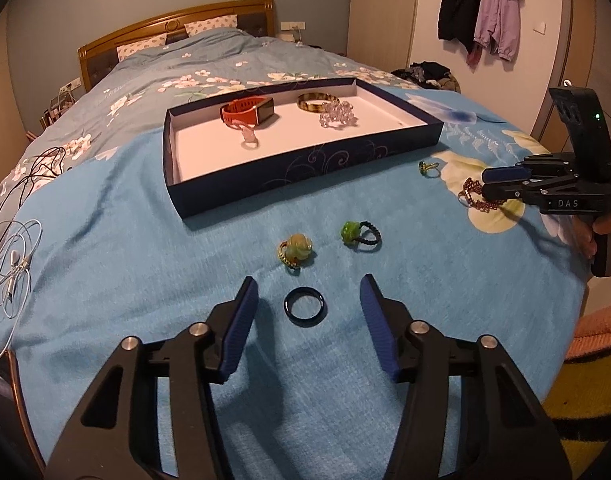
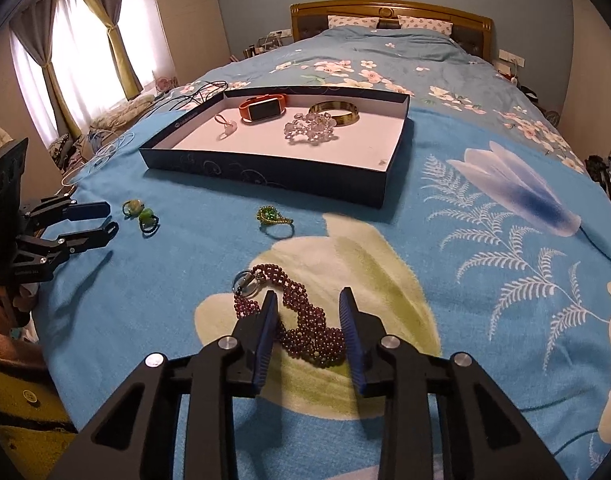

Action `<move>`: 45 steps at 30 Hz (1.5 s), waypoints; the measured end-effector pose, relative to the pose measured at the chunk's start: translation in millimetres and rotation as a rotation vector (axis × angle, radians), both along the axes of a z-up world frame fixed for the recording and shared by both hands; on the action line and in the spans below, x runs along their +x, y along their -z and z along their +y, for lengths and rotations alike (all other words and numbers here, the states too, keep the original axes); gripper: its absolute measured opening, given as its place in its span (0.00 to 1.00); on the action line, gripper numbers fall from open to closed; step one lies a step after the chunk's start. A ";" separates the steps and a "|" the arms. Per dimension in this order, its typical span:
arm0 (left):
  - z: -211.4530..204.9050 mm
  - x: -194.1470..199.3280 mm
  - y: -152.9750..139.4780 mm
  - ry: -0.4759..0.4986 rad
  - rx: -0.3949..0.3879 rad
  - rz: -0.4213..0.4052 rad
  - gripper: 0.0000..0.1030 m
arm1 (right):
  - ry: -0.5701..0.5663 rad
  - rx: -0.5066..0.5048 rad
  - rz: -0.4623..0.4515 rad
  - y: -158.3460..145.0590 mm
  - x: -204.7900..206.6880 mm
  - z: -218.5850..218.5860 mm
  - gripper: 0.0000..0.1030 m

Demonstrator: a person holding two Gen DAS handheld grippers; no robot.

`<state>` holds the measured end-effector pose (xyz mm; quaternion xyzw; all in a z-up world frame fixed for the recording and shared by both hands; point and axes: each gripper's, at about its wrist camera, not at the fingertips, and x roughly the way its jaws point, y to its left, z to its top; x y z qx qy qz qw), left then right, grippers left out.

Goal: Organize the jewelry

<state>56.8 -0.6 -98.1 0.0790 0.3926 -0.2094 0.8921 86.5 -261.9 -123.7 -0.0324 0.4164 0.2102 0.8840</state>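
Left gripper [image 1: 308,286]: jaws apart, low over the blue bedspread [image 1: 105,264] near the foot edge of the bed. Dark ring [image 1: 305,306] lies flat between the blue pads [image 1: 241,320], touching neither

Just past the fingertips, toward the box: amber bead ring [image 1: 296,251] and green bead ring with black band [image 1: 359,233], side by side, apart from each other

Right gripper [image 2: 309,300]: jaws apart, straddling the near end of the garnet beaded bracelet [image 2: 301,320], which lies on the pale flower print. Left pad [image 2: 267,328] is just beside or touching the beads, cannot tell which; right pad stands clear. The bracelet's metal clasp ring [image 2: 244,283] lies outside the jaws, to their left. A hand [image 1: 601,232] shows on this gripper's handle at the bed's right edge

Farther out, between bracelet and box: small green-and-gold ring [image 2: 274,219]

Shallow navy box [image 1: 305,164] with white floor sits mid-bed, beyond all the loose pieces. Inside: orange watch [image 1: 247,110] and a small pale ring [image 1: 249,140] toward the left end, tortoiseshell bangle [image 1: 317,101] and clear bead bracelet [image 1: 337,117] mid-box; the right end is bare

White and black cables [image 1: 13,264] lie at the left edge of the bed
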 end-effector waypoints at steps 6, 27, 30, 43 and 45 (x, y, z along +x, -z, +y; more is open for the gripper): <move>-2.7 1.8 4.2 0.002 0.013 0.020 0.34 | -0.014 -0.022 -0.014 -0.5 -3.8 4.1 0.09; -0.1 -1.1 6.6 -0.007 0.033 0.036 0.31 | -0.022 -0.002 -0.006 0.0 -7.4 -0.7 0.26; 0.3 -0.7 6.7 -0.006 0.029 0.036 0.23 | -0.040 0.002 -0.008 0.2 -8.8 2.7 0.10; 1.2 -1.9 5.3 -0.020 0.023 0.022 0.22 | -0.037 0.049 -0.062 -14.5 -12.3 4.1 0.01; 1.6 -2.2 3.9 -0.022 0.017 0.019 0.22 | -0.037 0.063 -0.080 -20.8 -12.4 4.3 0.01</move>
